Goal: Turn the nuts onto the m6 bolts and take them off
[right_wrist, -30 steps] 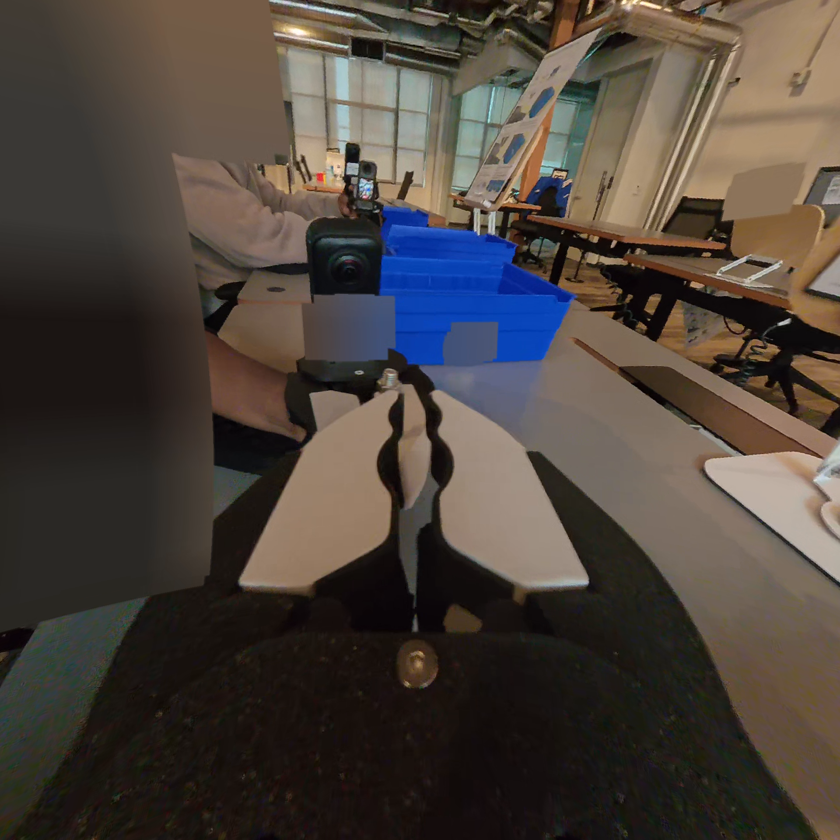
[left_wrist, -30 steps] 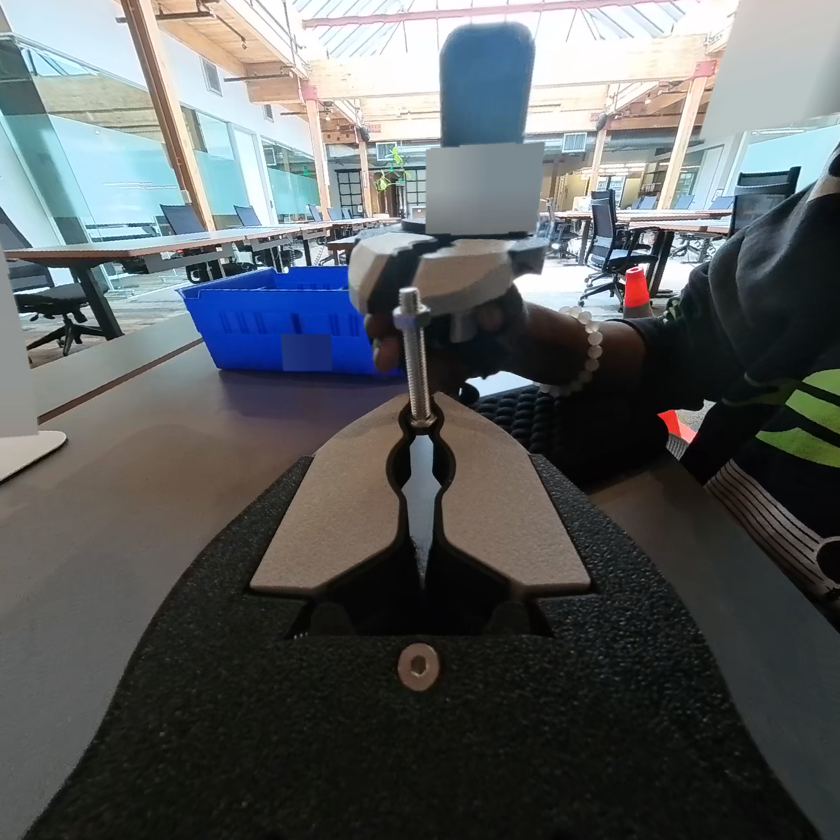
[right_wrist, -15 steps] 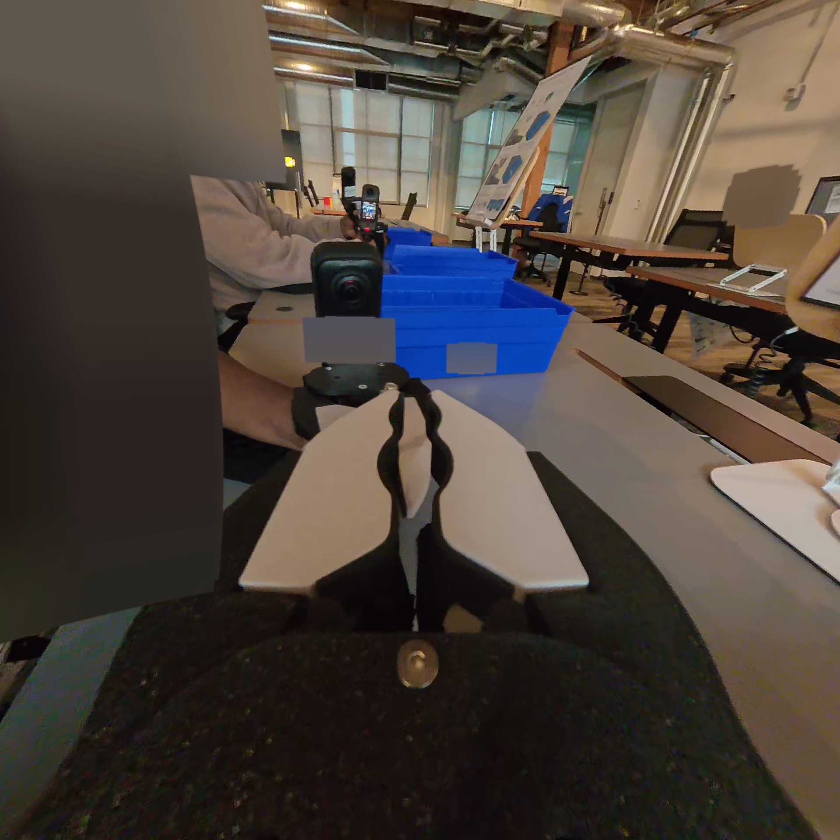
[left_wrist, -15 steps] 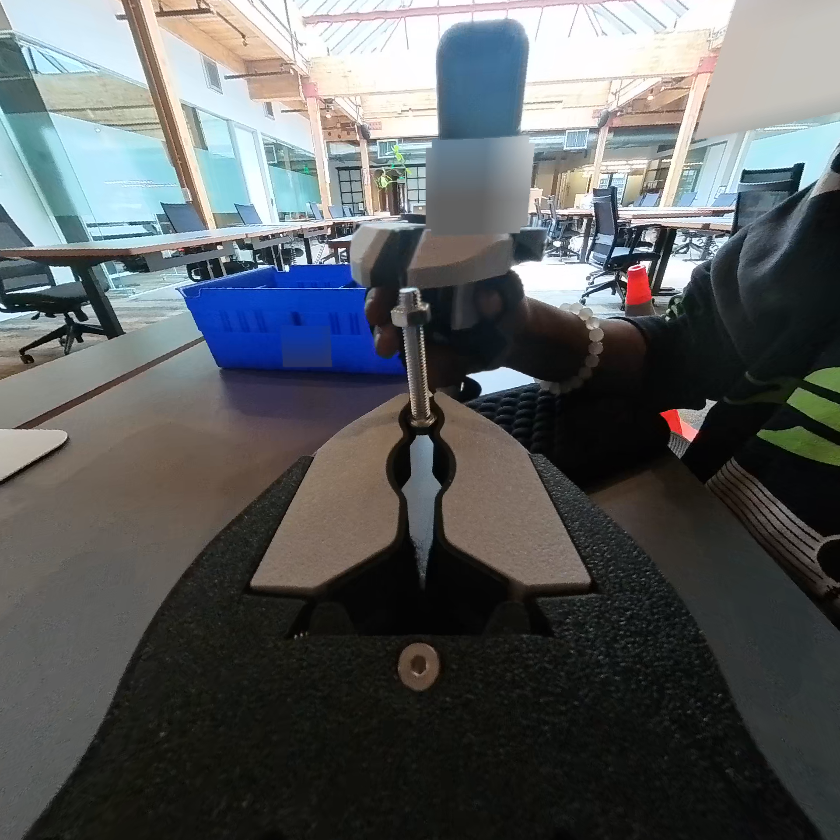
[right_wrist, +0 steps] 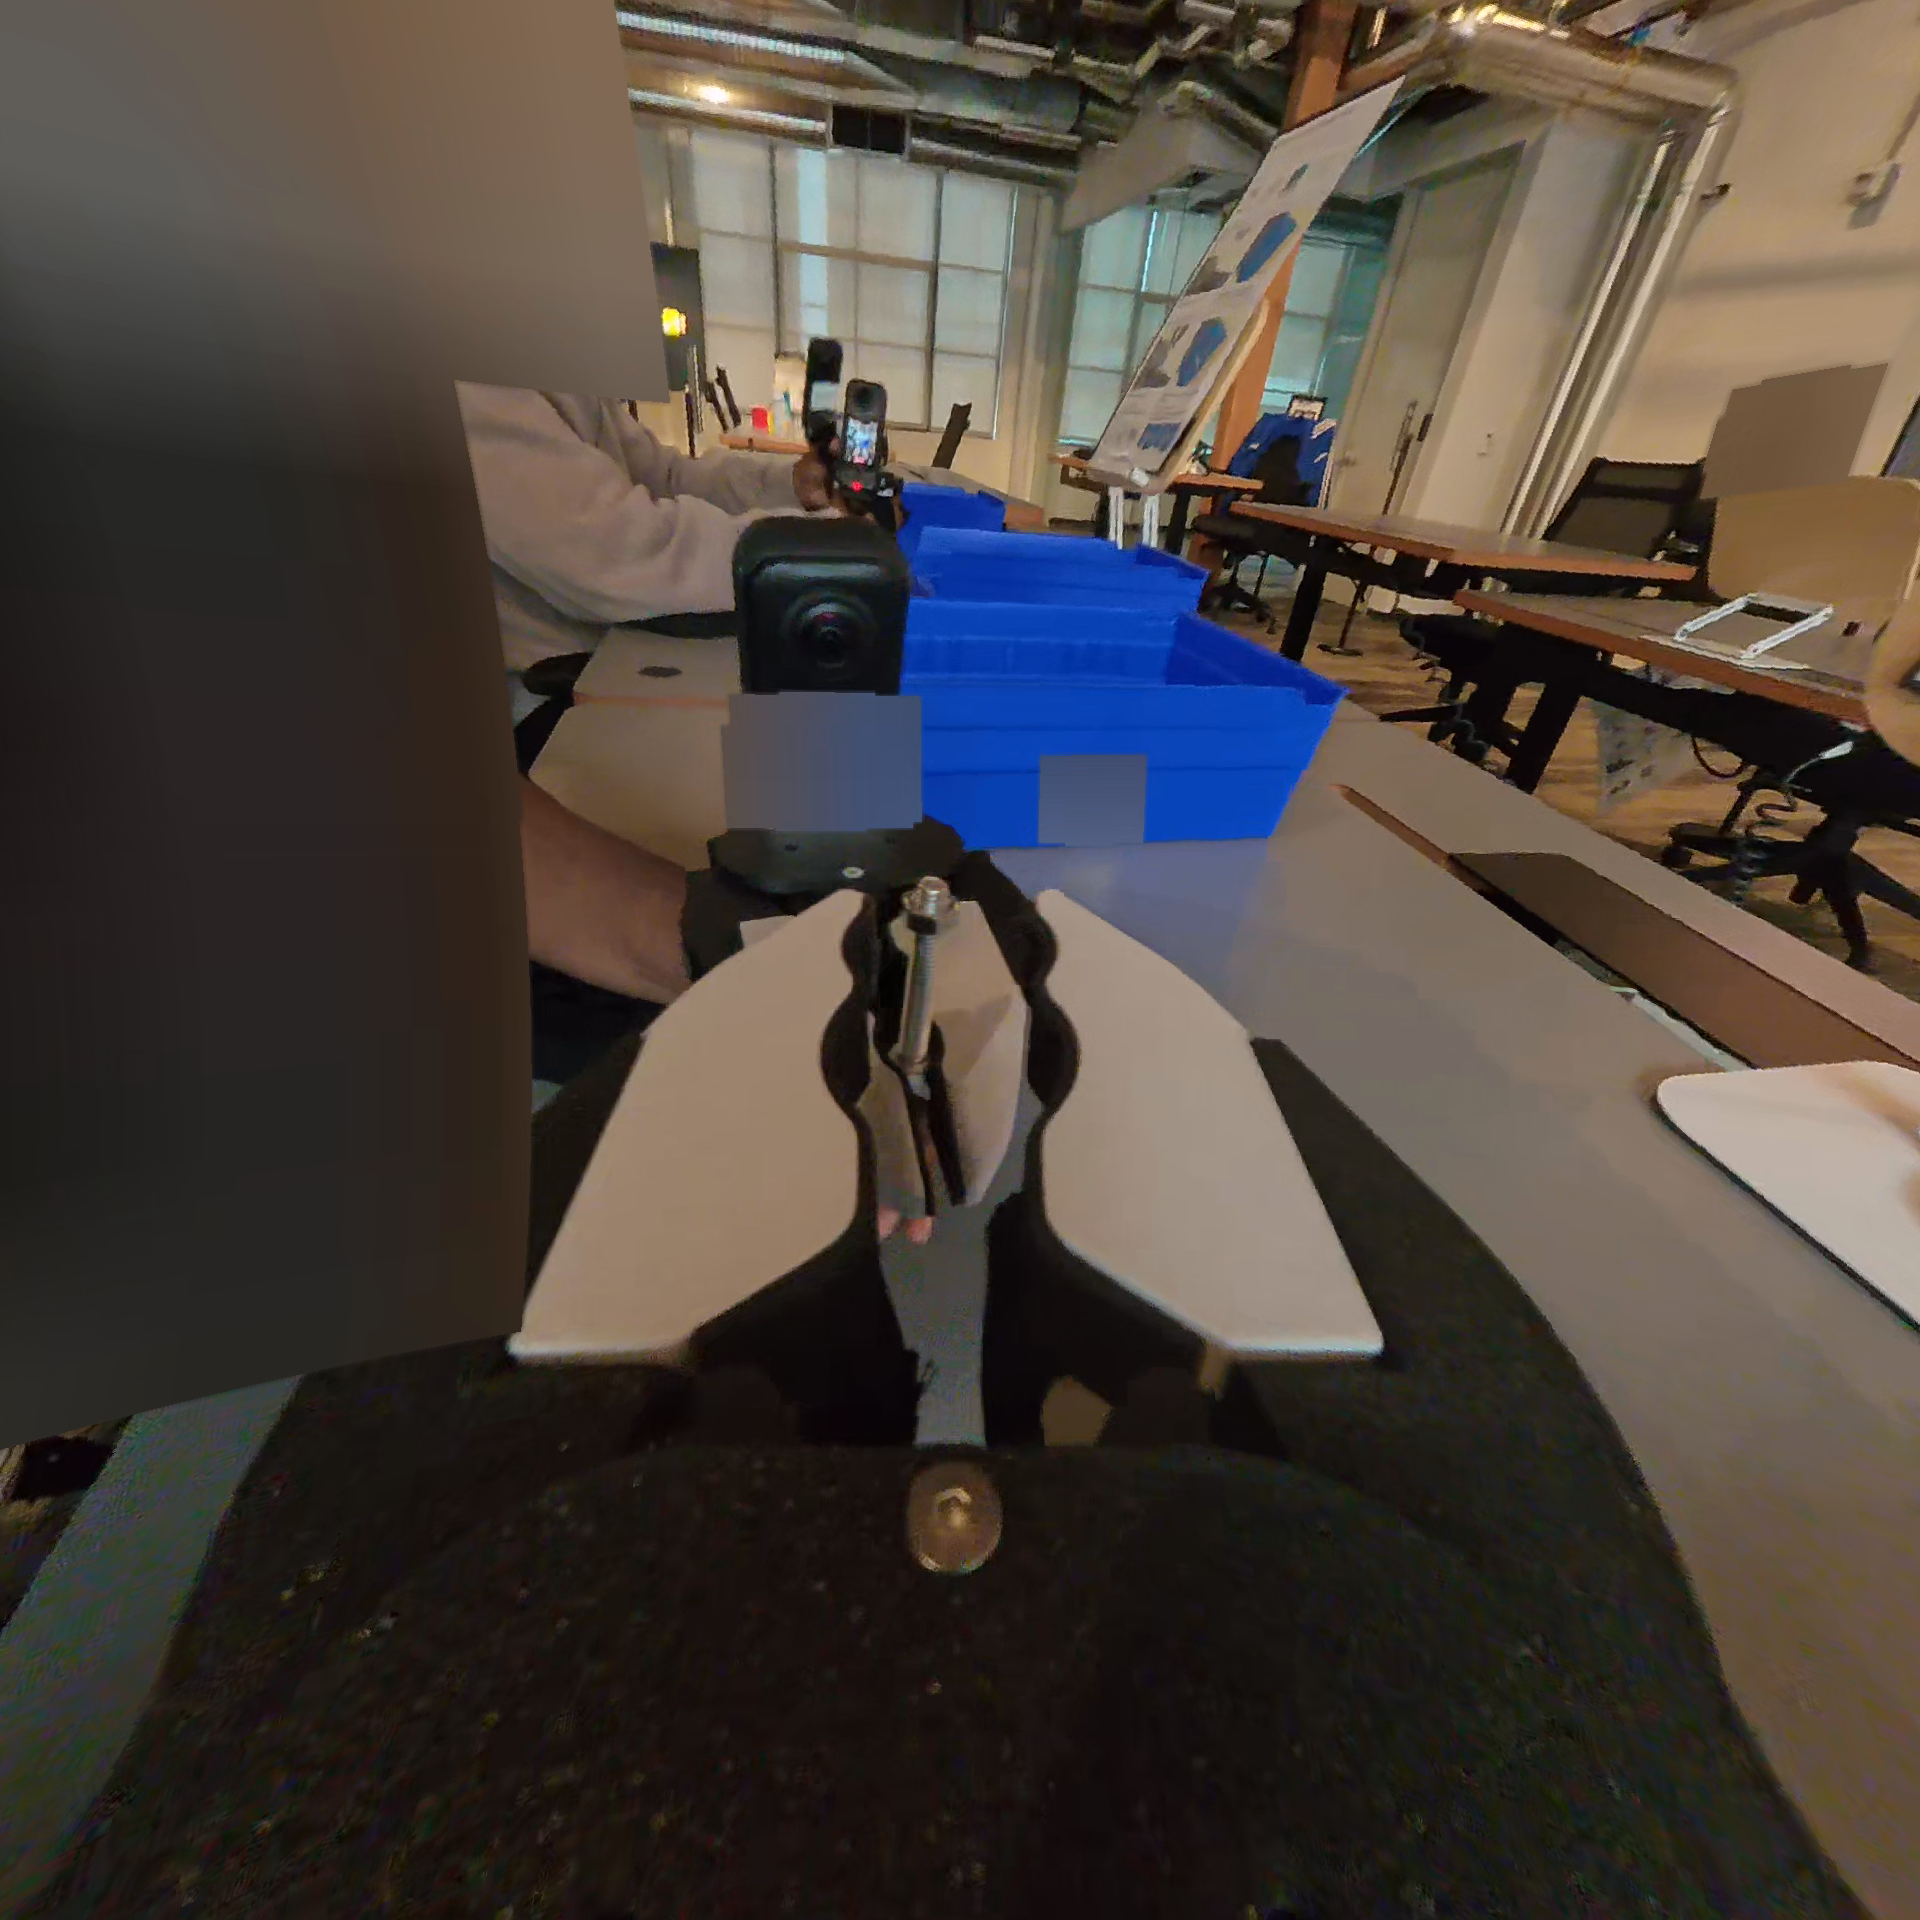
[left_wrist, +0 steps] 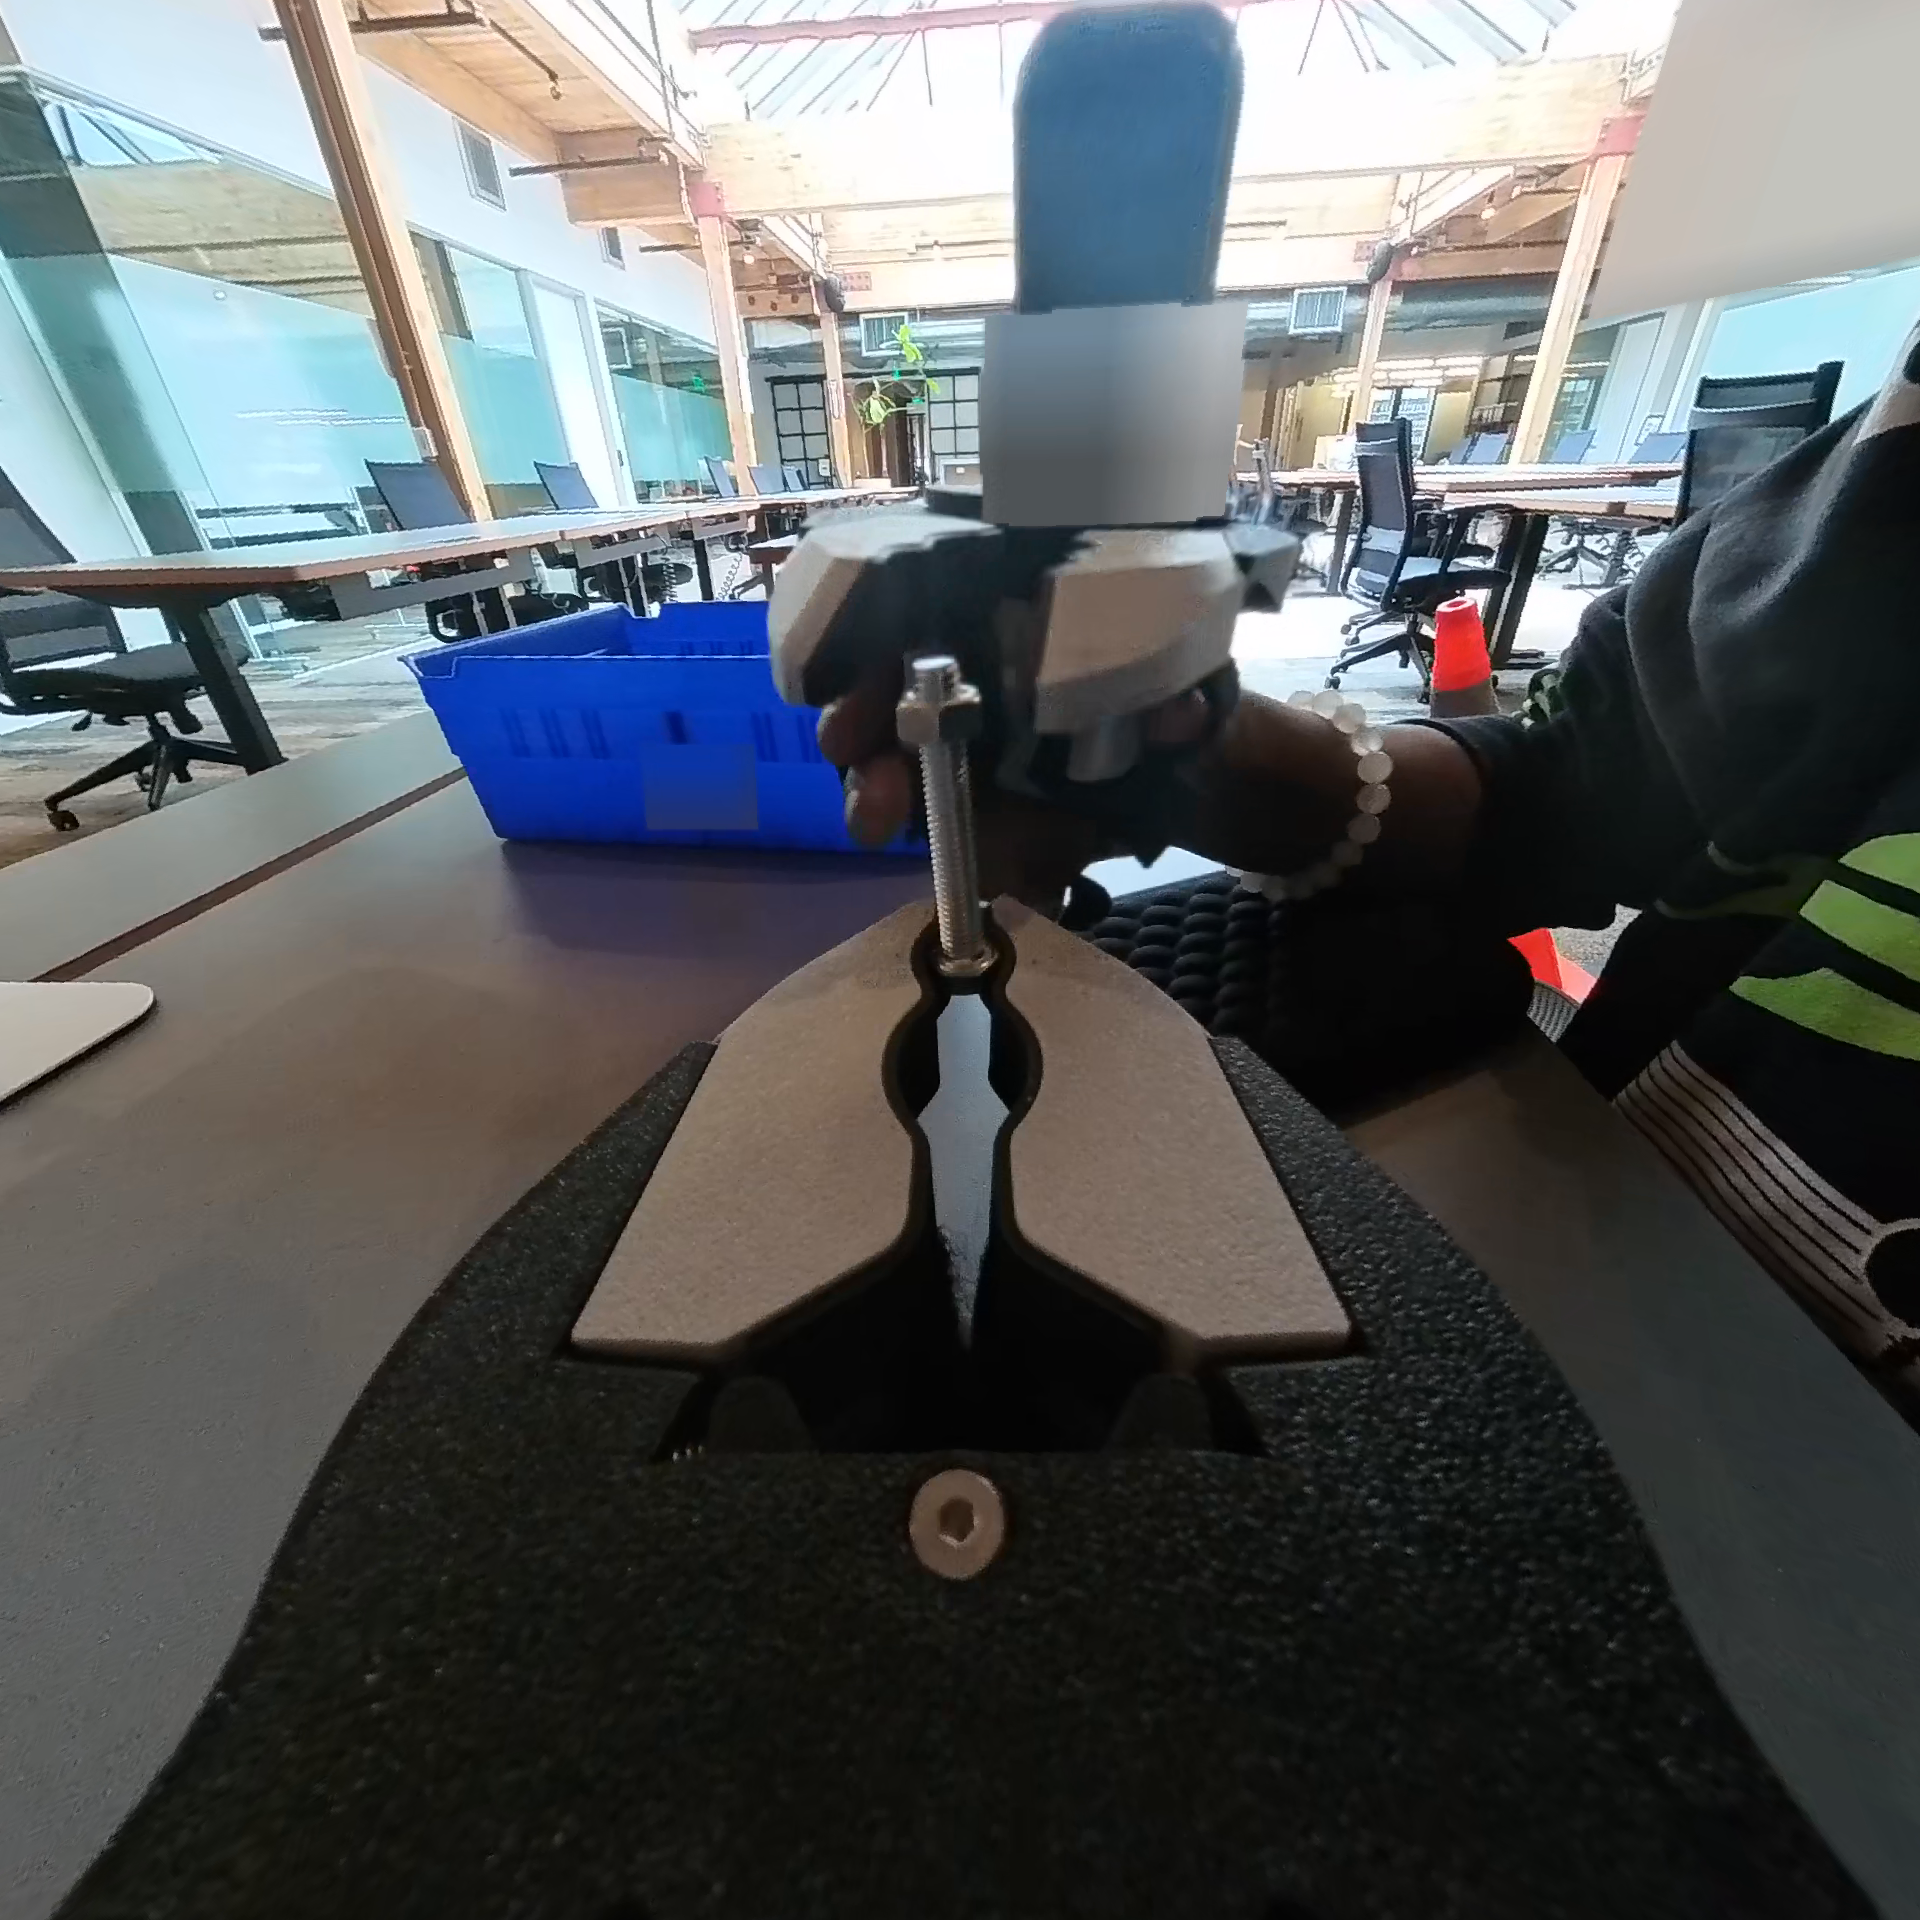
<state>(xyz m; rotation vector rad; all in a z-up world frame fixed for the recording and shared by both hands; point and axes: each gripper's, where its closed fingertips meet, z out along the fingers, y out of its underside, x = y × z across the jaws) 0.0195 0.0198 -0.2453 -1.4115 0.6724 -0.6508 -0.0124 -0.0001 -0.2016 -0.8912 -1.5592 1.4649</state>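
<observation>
Because the long silver threaded steel bolt [left_wrist: 954, 831] is thin, rigid and light, it should handle as a stiff pin that will not bend, though its smooth metal could twist or slip under turning force. The left gripper [left_wrist: 961, 951] has its 2 grey fingers [left_wrist: 831, 1039] clenched on the bolt's lower end, right at the fingertips, so the shank stands upright above them. A small silver hex nut [left_wrist: 938, 712] sits near the bolt's top, with only a short stub of thread showing above it.

In the right wrist view, the right gripper [right_wrist: 940, 914] has its 2 pale fingers [right_wrist: 727, 1091] spread apart, 1 on each side of the bolt [right_wrist: 920, 997], with a clear gap between the black pads and the hex nut [right_wrist: 928, 920]; it grasps nothing.

My judgement is that the nut is the part to take, across 2 opposite flats, where the pads can bite rather than skid over corners. It is tiny and light, so once it leaves the thread it could drop easily. The hold near the bolt's foot leaves the whole thread clear for the nut to travel.

A blue plastic bin [left_wrist: 623, 717] stands on the grey table [left_wrist: 312, 1039] beyond the fingertips.
</observation>
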